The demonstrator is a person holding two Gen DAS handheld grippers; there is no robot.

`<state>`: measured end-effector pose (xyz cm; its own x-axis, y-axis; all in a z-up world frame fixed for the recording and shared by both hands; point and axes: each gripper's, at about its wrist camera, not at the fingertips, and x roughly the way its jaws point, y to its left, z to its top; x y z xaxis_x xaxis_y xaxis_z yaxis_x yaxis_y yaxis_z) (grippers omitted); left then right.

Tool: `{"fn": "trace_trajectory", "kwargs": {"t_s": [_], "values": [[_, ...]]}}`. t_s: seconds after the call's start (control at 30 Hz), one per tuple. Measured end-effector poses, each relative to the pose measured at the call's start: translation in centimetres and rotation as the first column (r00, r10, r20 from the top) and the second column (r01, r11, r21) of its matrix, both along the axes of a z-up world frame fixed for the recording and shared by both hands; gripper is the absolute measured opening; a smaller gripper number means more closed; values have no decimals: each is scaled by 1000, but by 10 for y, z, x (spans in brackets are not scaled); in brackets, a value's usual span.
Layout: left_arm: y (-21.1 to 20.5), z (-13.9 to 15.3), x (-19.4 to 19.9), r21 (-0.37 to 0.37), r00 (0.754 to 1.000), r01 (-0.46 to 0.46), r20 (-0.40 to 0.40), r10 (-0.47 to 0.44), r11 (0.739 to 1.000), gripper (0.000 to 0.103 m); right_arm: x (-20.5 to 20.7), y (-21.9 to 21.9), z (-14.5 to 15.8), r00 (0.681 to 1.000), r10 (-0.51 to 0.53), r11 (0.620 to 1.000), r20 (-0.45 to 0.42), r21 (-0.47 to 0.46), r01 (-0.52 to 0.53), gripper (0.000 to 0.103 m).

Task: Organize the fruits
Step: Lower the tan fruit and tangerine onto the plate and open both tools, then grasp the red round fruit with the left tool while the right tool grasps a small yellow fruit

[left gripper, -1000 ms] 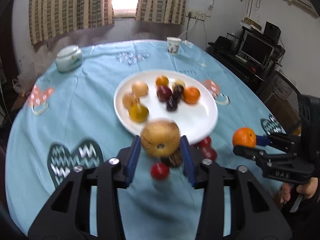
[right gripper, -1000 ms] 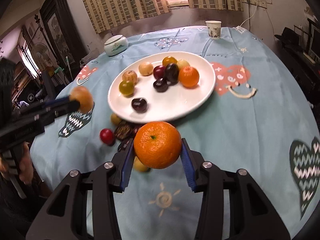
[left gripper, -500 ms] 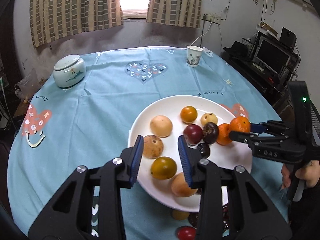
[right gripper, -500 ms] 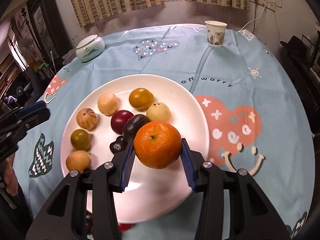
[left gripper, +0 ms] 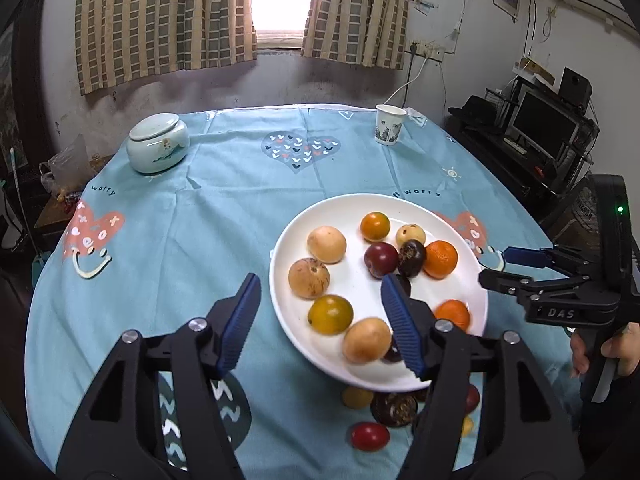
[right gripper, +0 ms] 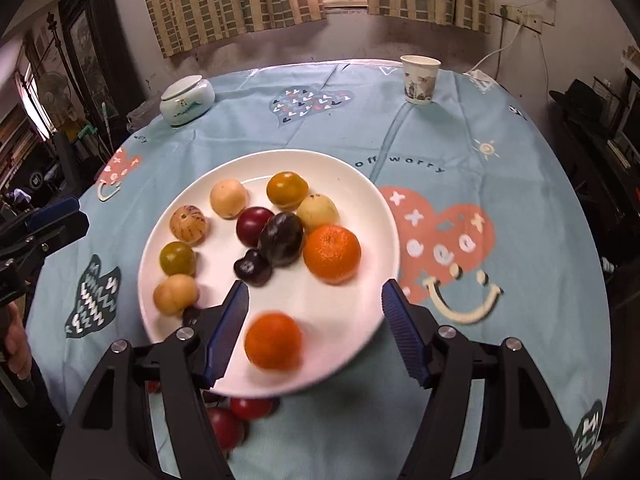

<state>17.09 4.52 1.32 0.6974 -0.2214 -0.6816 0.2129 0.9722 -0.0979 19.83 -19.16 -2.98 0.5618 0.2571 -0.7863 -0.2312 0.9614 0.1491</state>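
A white plate [left gripper: 277,276] [right gripper: 384,208] on the blue tablecloth holds several fruits. My left gripper [left gripper: 320,279] hangs over the plate's left side. Its jaws are opening and grip nothing; a tan round fruit [left gripper: 366,339] lies loose on the plate by the right finger. My right gripper [right gripper: 315,285] hovers over the plate's near side, jaws opening. A blurred orange [right gripper: 273,341] sits free on the plate between them, touching neither pad. A second orange [right gripper: 332,254] rests by a dark plum [right gripper: 281,239]. Each gripper also shows from the side: right gripper [left gripper: 520,266], left gripper [right gripper: 52,220].
Loose fruits lie on the cloth before the plate: a red one [left gripper: 370,436], a dark one [left gripper: 394,408], a yellow one [left gripper: 356,398]. A lidded ceramic jar [left gripper: 158,144] and a paper cup [left gripper: 389,124] stand at the far side. A hand [left gripper: 600,354] holds the right gripper.
The right gripper let go of the orange, which now lies on the plate. The left gripper's jaws spread wider after leaving the tan fruit there. Both grippers moved farther over the plate.
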Motion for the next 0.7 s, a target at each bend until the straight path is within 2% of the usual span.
{"fn": "trace_trajectory", "kwargs": {"t_s": [0.23, 0.3, 0.4, 0.53, 0.63, 0.7], "values": [[16, -13, -60, -39, 999, -32, -7, 32, 999, 77, -71, -10, 10, 1000, -3, 997, 18, 72, 2, 70], [17, -25, -78, -35, 999, -51, -22, 50, 998, 86, -91, -3, 5, 1000, 10, 997, 14, 75, -11, 70], [16, -48, -102, -33, 997, -55, -55, 53, 998, 87, -118, 9, -10, 1000, 24, 997, -3, 77, -24, 78], [8, -72, -120, -28, 994, -19, -109, 16, 999, 87, -143, 24, -34, 999, 27, 998, -30, 64, -25, 78], [1, -80, -125, -25, 991, 5, -130, -8, 1000, 87, -149, 30, -46, 998, 26, 996, -65, 91, -20, 78], [-3, -80, -129, -16, 992, 11, -125, -13, 1000, 87, -153, 35, -50, 998, 23, 996, -57, 87, -18, 78]]}}
